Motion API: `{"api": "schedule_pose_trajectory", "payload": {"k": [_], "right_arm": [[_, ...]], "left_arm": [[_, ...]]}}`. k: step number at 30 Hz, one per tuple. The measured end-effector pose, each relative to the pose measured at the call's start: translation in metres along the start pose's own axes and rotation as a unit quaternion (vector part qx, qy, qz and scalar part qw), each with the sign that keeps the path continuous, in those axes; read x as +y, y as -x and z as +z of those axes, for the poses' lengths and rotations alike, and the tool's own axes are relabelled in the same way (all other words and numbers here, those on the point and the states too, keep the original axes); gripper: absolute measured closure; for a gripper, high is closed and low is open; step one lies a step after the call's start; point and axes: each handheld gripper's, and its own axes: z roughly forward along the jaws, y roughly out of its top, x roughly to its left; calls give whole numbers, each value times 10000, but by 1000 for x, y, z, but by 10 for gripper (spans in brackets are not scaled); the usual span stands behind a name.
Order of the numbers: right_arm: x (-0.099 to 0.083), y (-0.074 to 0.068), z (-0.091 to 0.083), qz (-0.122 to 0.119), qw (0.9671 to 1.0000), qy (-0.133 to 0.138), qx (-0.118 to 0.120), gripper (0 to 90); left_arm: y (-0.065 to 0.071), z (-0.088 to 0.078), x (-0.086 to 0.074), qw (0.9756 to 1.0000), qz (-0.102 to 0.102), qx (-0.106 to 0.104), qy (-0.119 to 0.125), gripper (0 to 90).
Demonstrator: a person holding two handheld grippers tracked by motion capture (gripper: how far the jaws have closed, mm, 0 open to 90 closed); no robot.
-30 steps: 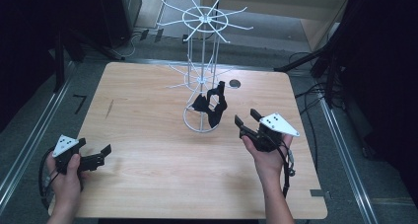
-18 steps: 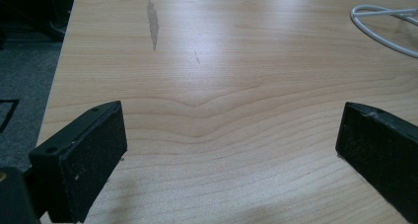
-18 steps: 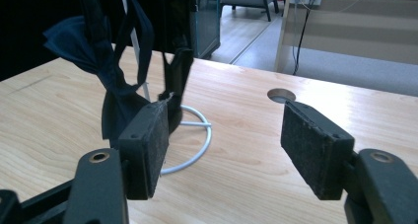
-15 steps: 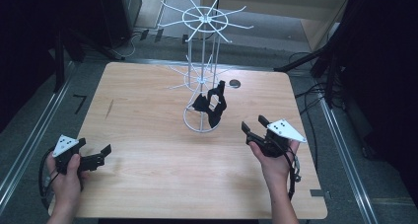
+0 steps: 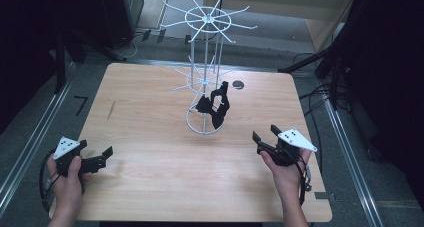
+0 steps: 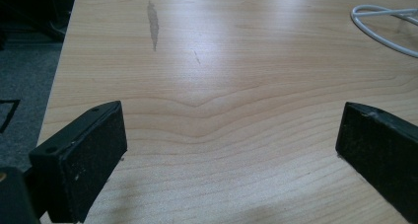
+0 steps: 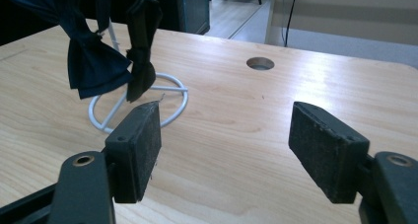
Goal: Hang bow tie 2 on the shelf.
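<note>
A white wire display rack [image 5: 205, 77] stands at the middle of the wooden table, its base ring [image 7: 172, 93] flat on the top. Dark bow ties [image 5: 214, 107] hang from its lower arms, and in the right gripper view they [image 7: 96, 66] dangle at the upper left. My right gripper [image 5: 265, 133] is held near the table's right front, pointing toward the rack and well clear of it. Its jaws have just been opening and nothing lies between them [image 7: 224, 135]. My left gripper [image 5: 106, 156] rests open at the left front over bare wood [image 6: 229, 135].
A round cable hole [image 5: 238, 85] sits in the table [image 5: 150, 117] behind the rack. The rack's long upper arms [image 5: 220, 17] spread wide above the table. A dark streak [image 6: 154, 24] marks the wood ahead of the left gripper. Floor rails and cables run along both sides.
The right hand has drawn back from the rack toward the right front and sunk lower, and its jaws stand wider. The left hand has kept still.
</note>
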Motion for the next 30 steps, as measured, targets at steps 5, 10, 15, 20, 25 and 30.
{"api": "schedule_pose_trajectory", "payload": {"k": [5,10,15,20,25,30], "right_arm": [[-7,6,-4,46,10000,-43,-34,270],[-12,10,-8,5,9999,-74,-74,261],[-19,16,-13,48,9998,-136,-126,250],[-25,22,-18,91,9997,-151,-150,245],[-32,32,-25,190,9995,-178,-199,243],[-38,42,-33,222,9992,-182,-271,243]], "left_arm": [[0,0,0,10000,2,1,-1,0],[0,0,0,10000,3,0,-1,0],[0,0,0,10000,14,-9,-14,0],[0,0,0,10000,0,-6,-15,0],[0,0,0,10000,6,-6,-19,0],[0,0,0,10000,3,-5,-14,0]]}}
